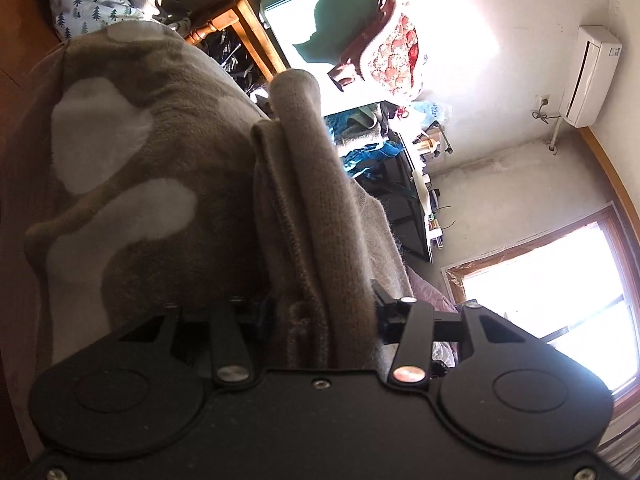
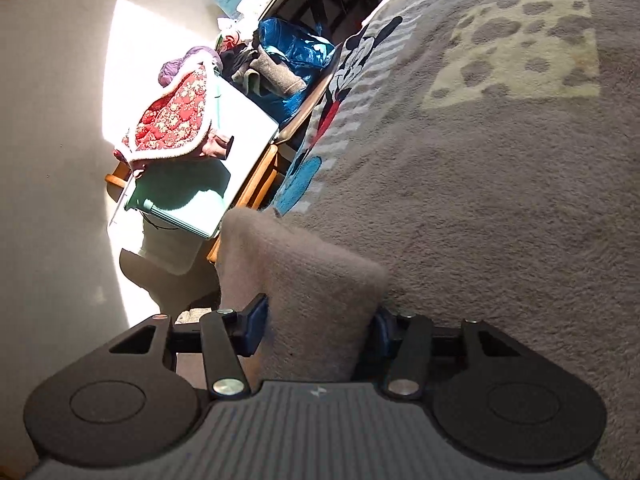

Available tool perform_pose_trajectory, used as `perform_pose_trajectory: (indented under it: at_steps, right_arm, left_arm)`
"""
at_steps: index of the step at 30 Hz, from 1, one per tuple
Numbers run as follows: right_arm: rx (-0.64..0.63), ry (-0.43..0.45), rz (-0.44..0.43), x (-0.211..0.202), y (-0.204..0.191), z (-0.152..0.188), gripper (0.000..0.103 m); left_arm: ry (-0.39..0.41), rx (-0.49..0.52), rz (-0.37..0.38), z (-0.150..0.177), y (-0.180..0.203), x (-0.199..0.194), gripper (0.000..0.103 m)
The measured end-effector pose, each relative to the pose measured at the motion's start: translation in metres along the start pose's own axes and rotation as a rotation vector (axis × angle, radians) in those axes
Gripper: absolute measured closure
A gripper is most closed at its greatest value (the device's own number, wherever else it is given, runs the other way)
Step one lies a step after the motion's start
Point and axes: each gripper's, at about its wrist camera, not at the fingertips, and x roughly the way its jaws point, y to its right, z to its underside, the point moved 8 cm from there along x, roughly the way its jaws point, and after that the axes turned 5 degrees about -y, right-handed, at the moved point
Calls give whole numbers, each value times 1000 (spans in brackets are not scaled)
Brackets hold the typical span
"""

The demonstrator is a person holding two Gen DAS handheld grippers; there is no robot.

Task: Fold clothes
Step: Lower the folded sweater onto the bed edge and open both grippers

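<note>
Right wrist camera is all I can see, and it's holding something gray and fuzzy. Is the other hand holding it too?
Observer: Yes, the left gripper is shut on a bunched fold of the same brown-gray sweater.
Child: Is there anything on the wall over there?
Observer: An air conditioner hangs high on the wall.
Child: Where's the sunshine coming from?
Observer: From a window with a wooden frame, bright in the left wrist view.

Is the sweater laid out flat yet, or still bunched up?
Bunched, not flat. The sweater hangs in vertical folds from the left gripper; the right gripper pinches another thick fold.
</note>
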Motion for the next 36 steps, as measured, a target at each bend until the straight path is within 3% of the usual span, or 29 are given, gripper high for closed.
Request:
perform_pose_trajectory:
  at_steps: [4,8,12,15,19,25,29,33,36]
  right_arm:
    - [-87,3,35,-40,-9,5,36]
    - [-185,-1,68,-79,-23,14,25]
    - [-238,-20,101,-124,-39,37,7]
    - [-304,-36,162,-151,-49,60,1]
    - [-377,-35,248,-176,-58,84,0]
    - [-421,-17,389,-209,-66,105,0]
    - [-430,-6,425,-227,-73,117,0]
    - [-445,8,448,-244,-81,130,0]
    - [-461,16,461,-254,-85,139,0]
  left_arm:
    - [-24,26,-49,5,5,-18,32]
    - [-50,58,-101,10,11,-36,24]
    - [-98,179,-173,26,33,-51,12]
    - [-124,291,-244,39,51,-63,1]
    - [-150,468,-373,53,79,-78,0]
    - [-94,811,-501,64,116,-104,0]
    - [-41,920,-520,71,134,-129,0]
    - [-16,954,-509,75,148,-154,0]
    - [-11,987,-548,78,155,-167,0]
